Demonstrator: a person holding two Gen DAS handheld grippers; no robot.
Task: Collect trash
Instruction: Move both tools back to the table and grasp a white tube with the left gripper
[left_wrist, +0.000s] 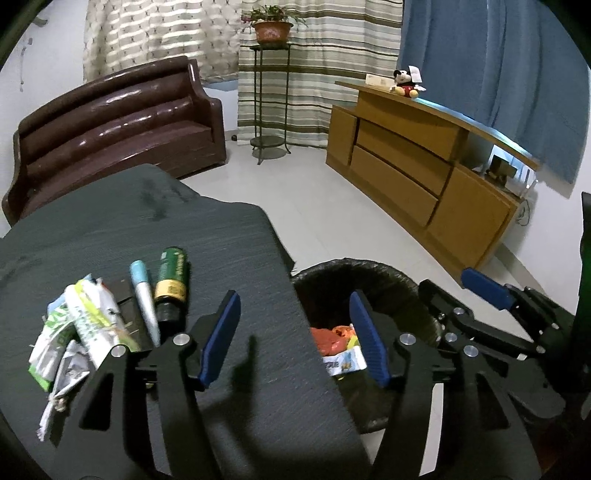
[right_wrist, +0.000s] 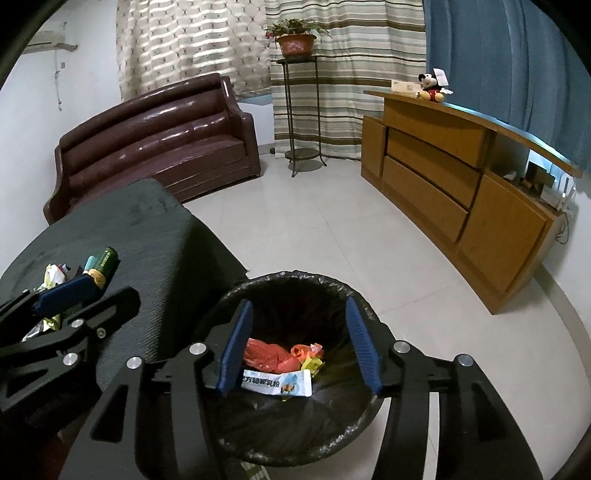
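Note:
A bin with a black liner (right_wrist: 295, 280) stands on the floor beside the dark-clothed table (left_wrist: 166, 221). Inside it lie a red plastic bag (right_wrist: 269, 356), a white sachet (right_wrist: 280, 386) and a yellow wrapper. My right gripper (right_wrist: 299, 306) hangs open above the bin with nothing between its blue pads. My left gripper (left_wrist: 293, 301) is open too, straddling the table's right edge and the bin (left_wrist: 388, 273), and it holds nothing. On the table to its left lie crumpled white-and-green wrappers (left_wrist: 81, 325), a light blue tube (left_wrist: 144, 299) and a green bottle (left_wrist: 171, 280).
A brown leather sofa (left_wrist: 118, 122) stands behind the table. A metal stand with a potted plant (left_wrist: 271, 31) is at the back by the striped curtains. A long wooden cabinet (left_wrist: 424, 173) with a plush toy (left_wrist: 406, 83) runs along the right wall. Pale tiled floor lies between.

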